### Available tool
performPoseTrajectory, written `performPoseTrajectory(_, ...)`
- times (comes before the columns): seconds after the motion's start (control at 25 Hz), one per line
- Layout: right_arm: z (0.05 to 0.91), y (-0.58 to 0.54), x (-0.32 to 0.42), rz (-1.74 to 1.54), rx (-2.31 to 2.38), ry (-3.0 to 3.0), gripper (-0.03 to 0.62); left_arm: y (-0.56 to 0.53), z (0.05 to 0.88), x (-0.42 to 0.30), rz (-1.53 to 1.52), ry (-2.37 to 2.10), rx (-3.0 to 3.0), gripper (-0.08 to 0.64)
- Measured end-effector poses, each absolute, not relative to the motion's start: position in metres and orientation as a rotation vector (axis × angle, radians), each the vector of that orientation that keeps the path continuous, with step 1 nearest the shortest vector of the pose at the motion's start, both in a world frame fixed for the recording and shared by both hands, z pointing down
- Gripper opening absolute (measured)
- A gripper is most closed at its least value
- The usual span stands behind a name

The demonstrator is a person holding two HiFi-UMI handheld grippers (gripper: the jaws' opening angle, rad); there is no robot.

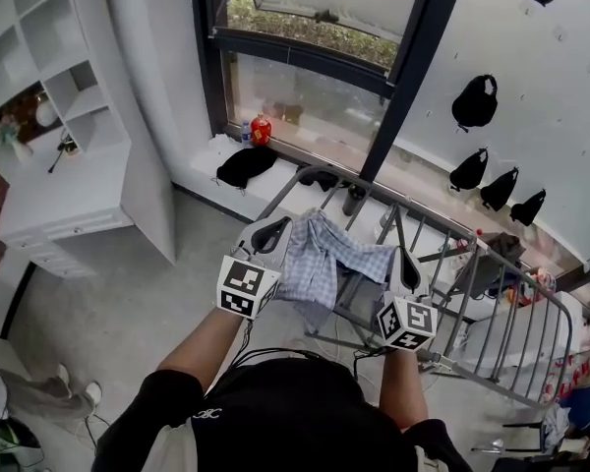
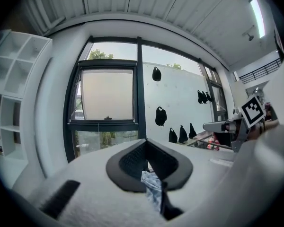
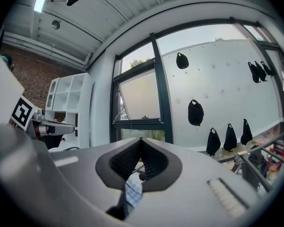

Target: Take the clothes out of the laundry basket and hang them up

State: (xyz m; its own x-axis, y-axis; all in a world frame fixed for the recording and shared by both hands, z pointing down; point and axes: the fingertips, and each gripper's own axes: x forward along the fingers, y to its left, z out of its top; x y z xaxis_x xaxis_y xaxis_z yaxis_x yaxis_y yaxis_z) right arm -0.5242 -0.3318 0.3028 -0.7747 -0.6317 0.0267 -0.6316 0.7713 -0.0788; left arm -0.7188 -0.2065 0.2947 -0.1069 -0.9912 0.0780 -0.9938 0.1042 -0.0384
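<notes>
A blue-and-white checked shirt [image 1: 320,259] hangs stretched between my two grippers above the grey metal drying rack [image 1: 472,293]. My left gripper [image 1: 272,236] is shut on the shirt's left edge; a strip of the checked cloth [image 2: 153,189] shows pinched between its jaws. My right gripper [image 1: 405,273] is shut on the shirt's right edge, with checked cloth [image 3: 131,193] caught between its jaws too. The shirt's lower part droops over the rack's near rails. No laundry basket shows in any view.
A large window [image 1: 315,67] with dark frames stands behind the rack. A dark bag [image 1: 246,165] and a red bottle [image 1: 261,131] lie on the sill ledge. White shelves [image 1: 54,96] stand at the left. Black caps [image 1: 474,101] hang on the white wall at the right.
</notes>
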Motion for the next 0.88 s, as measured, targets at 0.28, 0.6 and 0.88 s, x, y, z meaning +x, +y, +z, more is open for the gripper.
performPoseTrajectory(0.28,0.302,-0.296,-0.517,-0.146,-1.055,2.948,0.014,-0.166,0.298,-0.711,0.145,-2.324,2.060,0.005)
performPoseTrajectory(0.6,0.296,-0.243,-0.483,-0.157,-1.110,2.893,0.014,-0.114,0.298,-0.685,0.151,-2.310,2.108,0.005)
performPoseTrajectory(0.88,0.297,-0.189,-0.424,-0.161,-1.268,2.868,0.015,-0.081,0.302,-0.636,0.141,-2.197,2.216,0.005)
